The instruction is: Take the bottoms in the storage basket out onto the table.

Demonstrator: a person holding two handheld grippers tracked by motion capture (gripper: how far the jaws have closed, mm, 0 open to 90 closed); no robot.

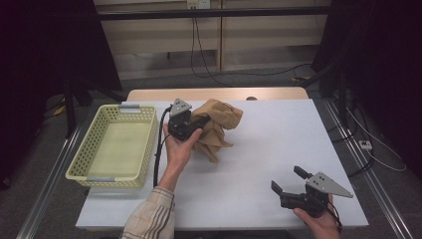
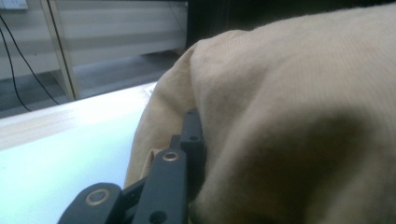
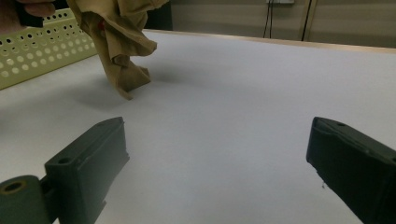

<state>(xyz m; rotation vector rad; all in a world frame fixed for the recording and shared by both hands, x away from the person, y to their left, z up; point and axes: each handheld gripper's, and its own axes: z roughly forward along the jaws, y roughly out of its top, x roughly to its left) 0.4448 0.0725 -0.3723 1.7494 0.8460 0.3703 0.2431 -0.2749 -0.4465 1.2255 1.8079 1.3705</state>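
My left gripper [image 1: 201, 121] is clamped on the tan cloth [image 1: 216, 127], lifted at the counter's [image 1: 278, 144] eleven o'clock. My right gripper [image 1: 287, 180] rests wide open and empty at five o'clock. A yellow basket [image 1: 79, 159] sits at nine o'clock. Cables [image 1: 199, 55] trail over the grey floor [image 1: 259, 79] beyond.

No text, label, brand, number or sign can be read on anything in these pictures.
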